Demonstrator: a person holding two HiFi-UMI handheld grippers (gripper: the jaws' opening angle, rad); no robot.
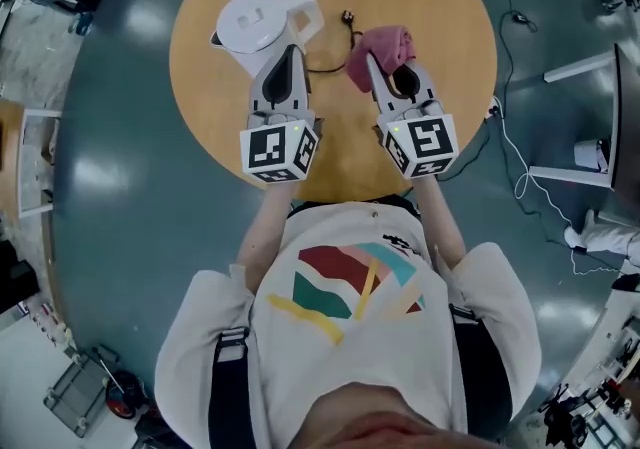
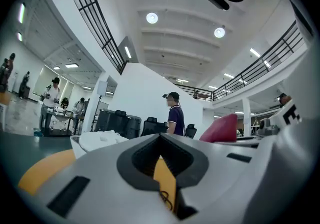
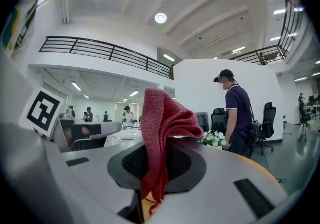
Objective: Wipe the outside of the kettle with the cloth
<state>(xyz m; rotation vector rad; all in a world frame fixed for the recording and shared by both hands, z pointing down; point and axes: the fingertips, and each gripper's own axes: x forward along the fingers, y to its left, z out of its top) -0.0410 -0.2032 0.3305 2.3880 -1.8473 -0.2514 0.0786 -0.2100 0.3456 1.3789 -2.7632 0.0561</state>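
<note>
The white kettle (image 1: 255, 22) stands at the back left of the round wooden table (image 1: 450, 17), its handle toward the middle. My left gripper (image 1: 288, 52) is shut with nothing in it, its tip just short of the kettle's near side. In the left gripper view the kettle (image 2: 100, 140) shows left of the closed jaws. My right gripper (image 1: 388, 65) is shut on the red cloth (image 1: 380, 45), held above the table right of the kettle. In the right gripper view the cloth (image 3: 160, 128) stands up out of the jaws and hangs down between them.
A black cord (image 1: 330, 62) with a plug (image 1: 347, 15) lies on the table between kettle and cloth. White stand legs (image 1: 590, 67) and floor cables (image 1: 510, 137) are at the right. A person (image 3: 235, 113) stands beyond the table, near small flowers (image 3: 215, 139).
</note>
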